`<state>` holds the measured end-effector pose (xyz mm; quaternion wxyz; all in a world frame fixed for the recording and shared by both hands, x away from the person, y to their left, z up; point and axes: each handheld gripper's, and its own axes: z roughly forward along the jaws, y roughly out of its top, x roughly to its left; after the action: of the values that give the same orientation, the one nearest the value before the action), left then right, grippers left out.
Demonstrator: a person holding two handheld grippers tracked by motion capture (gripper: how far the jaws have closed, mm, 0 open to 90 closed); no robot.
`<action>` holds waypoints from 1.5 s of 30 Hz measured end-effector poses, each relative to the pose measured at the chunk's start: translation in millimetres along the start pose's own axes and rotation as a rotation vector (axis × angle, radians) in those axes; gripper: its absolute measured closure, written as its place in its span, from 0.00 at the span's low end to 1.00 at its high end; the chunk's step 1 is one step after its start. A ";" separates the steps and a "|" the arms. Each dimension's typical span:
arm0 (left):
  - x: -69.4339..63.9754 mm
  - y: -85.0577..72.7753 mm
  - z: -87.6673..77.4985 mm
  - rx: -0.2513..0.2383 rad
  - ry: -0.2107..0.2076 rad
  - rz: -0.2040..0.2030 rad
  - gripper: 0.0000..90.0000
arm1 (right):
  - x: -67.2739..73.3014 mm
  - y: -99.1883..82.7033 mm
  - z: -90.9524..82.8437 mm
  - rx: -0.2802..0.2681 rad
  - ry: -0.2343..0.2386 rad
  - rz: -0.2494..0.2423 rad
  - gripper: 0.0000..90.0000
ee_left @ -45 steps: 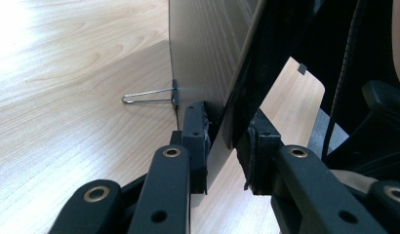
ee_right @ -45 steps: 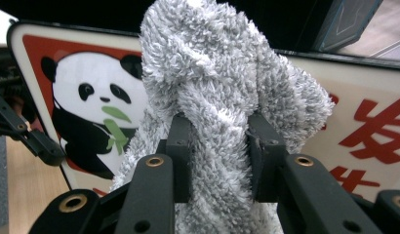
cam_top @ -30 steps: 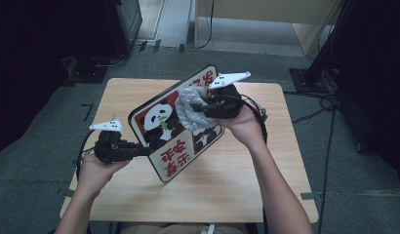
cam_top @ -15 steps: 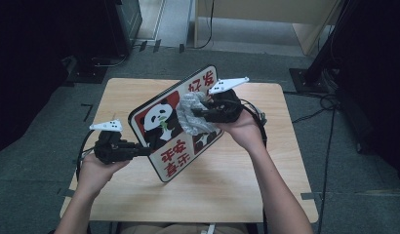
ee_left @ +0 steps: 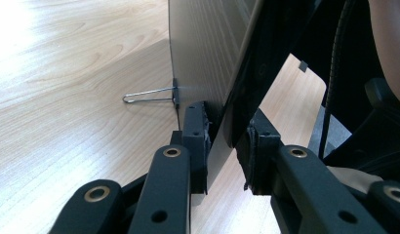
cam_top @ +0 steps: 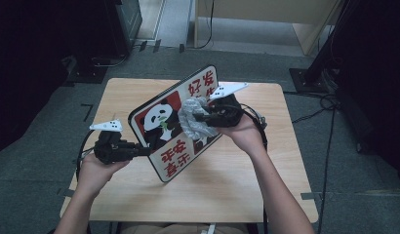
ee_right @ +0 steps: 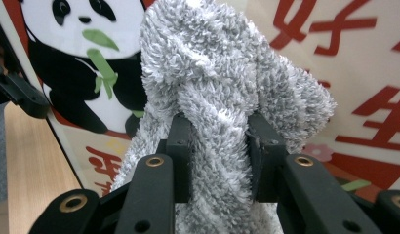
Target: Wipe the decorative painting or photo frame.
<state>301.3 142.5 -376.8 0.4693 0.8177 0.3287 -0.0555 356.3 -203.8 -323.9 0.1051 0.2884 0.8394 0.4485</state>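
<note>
Two grippers share the panda sign [cam_top: 176, 127], tilted above the table [cam_top: 139, 87]: left gripper [cam_top: 139, 149] clamps its lower-left edge, right gripper [cam_top: 200, 117] pinches a grey cloth [ee_right: 212, 73], apparently flat against the panda picture.

Your left gripper [ee_left: 222, 141] clamps the board's edge.
Your two black jaws rise from the bottom of the frame, pinching the thin board [ee_left: 208, 53] edge-on at centre; a wire clip [ee_left: 149, 95] juts left over the wooden table [ee_left: 66, 97].
</note>
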 end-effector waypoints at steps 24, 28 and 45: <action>1.6 0.0 -0.3 0.002 -0.010 0.002 0.83 | 0.0 -26.4 14.4 0.065 -0.002 0.014 0.76; 1.5 0.3 -0.4 0.004 -0.010 0.005 0.83 | 0.7 -31.1 16.8 0.076 -0.005 0.015 0.76; 2.0 0.5 -0.4 0.007 -0.013 0.008 0.83 | 0.8 -54.8 30.1 0.125 -0.006 0.021 0.76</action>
<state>303.1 143.6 -376.9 0.4689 0.8201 0.3223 -0.0601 347.4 -206.1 -385.7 0.0846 0.3046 0.8624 0.3954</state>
